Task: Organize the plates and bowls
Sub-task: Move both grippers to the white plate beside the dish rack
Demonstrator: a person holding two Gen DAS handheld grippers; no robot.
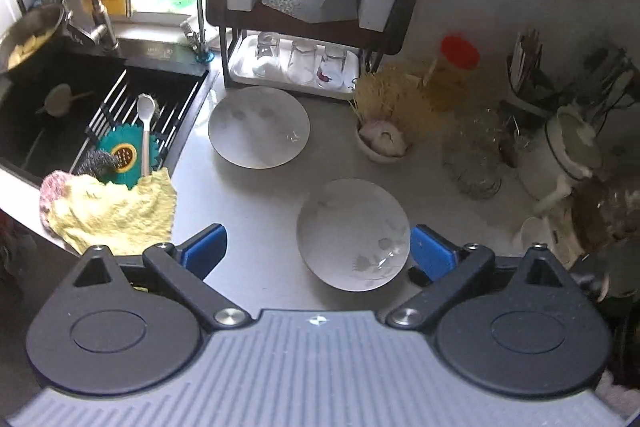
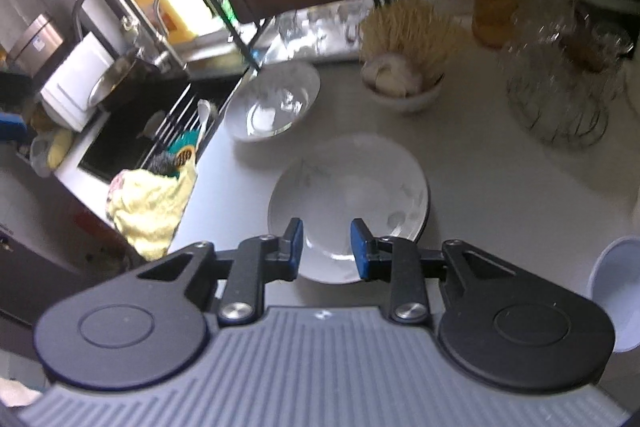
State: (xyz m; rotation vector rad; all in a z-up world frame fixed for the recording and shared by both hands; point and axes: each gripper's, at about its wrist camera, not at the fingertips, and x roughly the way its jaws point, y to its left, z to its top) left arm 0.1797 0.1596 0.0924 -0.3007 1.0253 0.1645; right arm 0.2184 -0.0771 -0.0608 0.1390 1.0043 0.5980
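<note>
Our right gripper (image 2: pixel 326 245) holds its jaws partly spread and empty, hovering over the near rim of the nearer plate (image 2: pixel 348 203), which lies flat on the tabletop (image 2: pixel 500 195); we judge the gap is set narrow so it can take the thin rim edge-on. Our left gripper (image 1: pixel 318 253) has its jaws spread wide, also empty, with that same plate (image 1: pixel 354 233) just ahead and toward the right jaw, clear of both pads. Beyond the right jaws and to their left sits the second dish (image 2: pixel 274 103), which looks deeper, like a bowl, close to the sink (image 2: pixel 132 131); from the left jaws it (image 1: pixel 259 127) lies farther ahead, just before the dish rack (image 1: pixel 316 3). Both pieces rest apart, probably laid out singly so each rim stays reachable. A yellow cloth (image 1: pixel 114 213) drapes over the sink edge, left of the left jaws. A small bowl of garlic (image 2: pixel 400 83) stands ahead, right of the second dish.
</note>
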